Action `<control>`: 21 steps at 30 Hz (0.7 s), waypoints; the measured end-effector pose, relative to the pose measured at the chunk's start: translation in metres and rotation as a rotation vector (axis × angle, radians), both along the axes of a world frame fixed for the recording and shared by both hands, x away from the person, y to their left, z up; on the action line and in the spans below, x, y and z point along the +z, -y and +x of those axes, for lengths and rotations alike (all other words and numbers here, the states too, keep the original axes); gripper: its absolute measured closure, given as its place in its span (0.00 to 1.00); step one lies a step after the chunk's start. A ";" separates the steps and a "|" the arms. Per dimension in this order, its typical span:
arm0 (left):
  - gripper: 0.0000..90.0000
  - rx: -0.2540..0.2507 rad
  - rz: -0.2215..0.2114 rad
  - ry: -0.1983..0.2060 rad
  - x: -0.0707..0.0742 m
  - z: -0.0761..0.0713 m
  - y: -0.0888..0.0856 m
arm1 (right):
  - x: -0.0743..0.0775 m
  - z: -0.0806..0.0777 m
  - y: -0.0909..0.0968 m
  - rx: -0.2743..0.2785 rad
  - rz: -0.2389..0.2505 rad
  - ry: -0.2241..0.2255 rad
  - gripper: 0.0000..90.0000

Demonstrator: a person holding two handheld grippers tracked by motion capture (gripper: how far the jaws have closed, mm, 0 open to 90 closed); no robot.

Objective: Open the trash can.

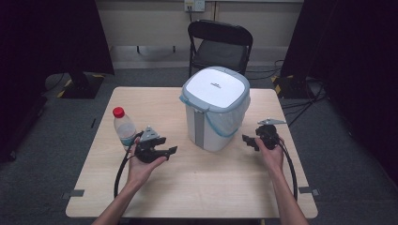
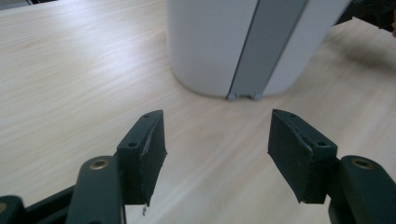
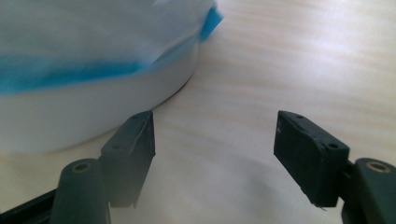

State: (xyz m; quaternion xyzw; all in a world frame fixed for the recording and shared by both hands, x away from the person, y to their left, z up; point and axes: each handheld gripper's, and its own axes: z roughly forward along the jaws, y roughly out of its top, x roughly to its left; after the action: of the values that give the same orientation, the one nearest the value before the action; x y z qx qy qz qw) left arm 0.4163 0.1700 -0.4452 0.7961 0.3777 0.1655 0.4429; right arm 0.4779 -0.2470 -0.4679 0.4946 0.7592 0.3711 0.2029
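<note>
Bin (image 1: 215,110), the lidded white pedal kind with a blue-edged liner bag folded over its rim, stands at the middle of the bench (image 1: 197,187), and nothing has been done to it yet as far as I can judge: the lid is shut and flat, the bag is tucked under it, and neither of my tools touches it. My left gripper (image 1: 162,146) hangs just above the bench at about eight o'clock from the bin, its fingers (image 2: 142,156) spread wide with bare wood between them and nothing held; in the left gripper view they point at the foot of the bin, where a grey strip runs down the front. My right gripper (image 1: 256,139) sits at about four o'clock from the bin, near its side but apart from it, fingers (image 3: 130,149) just as wide and just as empty; in the right gripper view the blue band of the liner (image 3: 70,74) lies ahead and to the left of them. So I read this as the very start, with the whole job left to do, whether that is opening the lid or dealing with the bag.

Counting: one bin, one liner bag, one clear plastic water bottle (image 1: 124,126) with a red cap standing at nine o'clock from the bin, just behind my left hand, two grippers, one folding chair (image 1: 219,44) beyond the bench at twelve o'clock.
</note>
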 end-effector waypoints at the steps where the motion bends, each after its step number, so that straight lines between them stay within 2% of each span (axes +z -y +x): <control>1: 0.40 0.017 -0.007 0.003 -0.002 0.006 0.004 | 0.000 0.006 -0.001 -0.010 -0.014 0.004 0.33; 2: 0.40 0.020 -0.035 -0.012 -0.004 0.013 0.007 | 0.000 0.012 -0.001 -0.018 -0.015 0.009 0.34; 3: 0.41 0.028 -0.036 -0.029 -0.005 0.019 0.010 | 0.001 0.018 -0.001 -0.021 0.002 0.001 0.34; 4: 0.41 0.039 -0.024 -0.033 -0.006 0.025 0.014 | 0.003 0.029 -0.001 -0.042 -0.015 0.015 0.36; 5: 0.41 0.043 -0.023 -0.028 -0.007 0.030 0.016 | 0.003 0.029 -0.001 -0.042 -0.015 0.015 0.36; 6: 0.41 0.060 -0.023 -0.013 -0.007 0.035 0.019 | 0.004 0.035 -0.001 -0.053 -0.038 0.028 0.36; 7: 0.42 0.066 -0.022 -0.019 -0.007 0.039 0.020 | 0.004 0.043 0.001 -0.074 -0.061 0.035 0.37; 8: 0.42 0.077 -0.035 -0.024 -0.007 0.044 0.021 | 0.004 0.047 0.003 -0.078 -0.052 0.031 0.37; 9: 0.42 0.086 -0.038 -0.017 -0.007 0.047 0.022 | 0.003 0.053 0.005 -0.081 -0.039 0.026 0.37; 11: 0.42 0.096 -0.054 0.010 -0.009 0.051 0.023 | 0.001 0.062 0.004 -0.074 -0.045 0.025 0.39; 13: 0.41 0.093 -0.023 -0.004 -0.010 0.055 0.025 | 0.001 0.068 0.002 -0.049 -0.021 0.060 0.39; 14: 0.40 0.100 -0.012 0.005 -0.011 0.058 0.025 | 0.000 0.074 0.000 -0.048 -0.019 0.080 0.38; 15: 0.40 0.114 -0.028 0.005 -0.011 0.060 0.024 | 0.000 0.074 0.000 -0.048 -0.019 0.080 0.38; 17: 0.40 0.118 -0.012 -0.004 -0.010 0.066 0.027 | 0.000 0.080 0.000 -0.037 0.017 0.078 0.40; 18: 0.45 0.141 0.003 -0.015 -0.009 0.068 0.030 | 0.000 0.082 -0.001 -0.022 0.023 0.094 0.40; 19: 0.48 0.155 0.041 -0.006 -0.008 0.069 0.035 | 0.000 0.083 -0.001 -0.022 0.022 0.112 0.42; 21: 0.51 0.161 0.041 -0.012 -0.006 0.071 0.040 | -0.001 0.084 -0.004 0.020 0.066 0.122 0.45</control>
State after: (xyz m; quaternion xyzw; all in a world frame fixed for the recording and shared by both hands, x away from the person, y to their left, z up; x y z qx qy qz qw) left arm 0.4877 0.1302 -0.4508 0.7732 0.4394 0.2036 0.4094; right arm 0.5623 -0.2430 -0.4692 0.4699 0.7377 0.4275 0.2286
